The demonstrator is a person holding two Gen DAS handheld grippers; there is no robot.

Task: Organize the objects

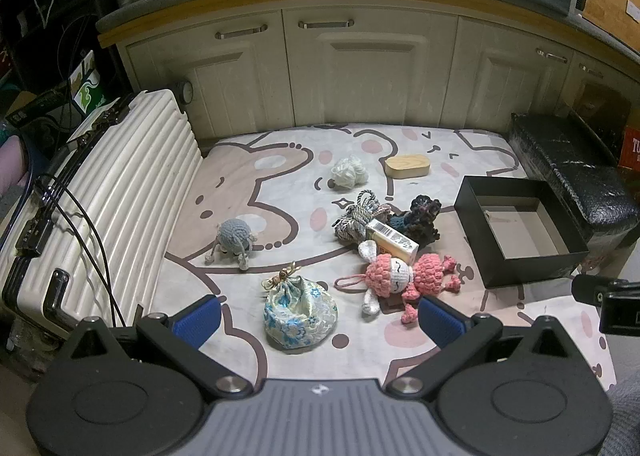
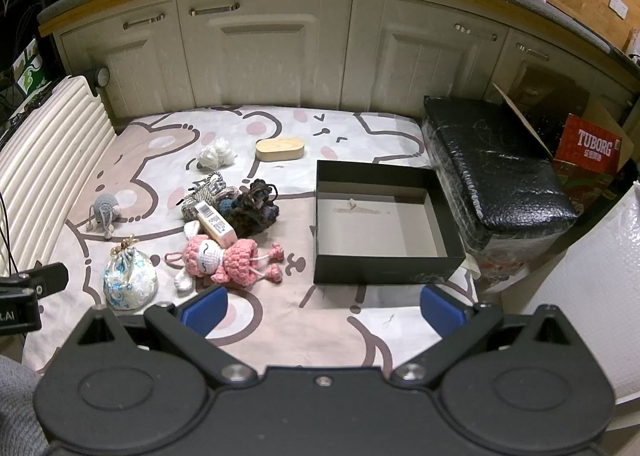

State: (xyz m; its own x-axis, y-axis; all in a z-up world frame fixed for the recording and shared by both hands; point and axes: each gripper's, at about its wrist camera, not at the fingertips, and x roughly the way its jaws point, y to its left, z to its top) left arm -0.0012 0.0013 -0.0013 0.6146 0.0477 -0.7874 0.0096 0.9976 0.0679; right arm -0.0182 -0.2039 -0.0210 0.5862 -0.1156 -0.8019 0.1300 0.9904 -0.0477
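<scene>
From the left wrist, the left gripper point(image 1: 318, 318) hangs over the patterned mat point(image 1: 240, 184), jaws spread wide and empty, bracketing the floral pouch point(image 1: 300, 316). The pink doll point(image 1: 404, 276) lies just right, its long axis across the view, head leftward.

From the right wrist, the right gripper point(image 2: 324, 308) is likewise wide open, holding nothing, near the black box point(image 2: 450, 262). The doll's loop and legs could probably snag the carton point(image 2: 216, 224) touching it.

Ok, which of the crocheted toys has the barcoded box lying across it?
The pink crochet doll: the small cream barcoded box rests over its ear. The grey crochet toy sits alone nearer the white suitcase, touching nothing.
</scene>
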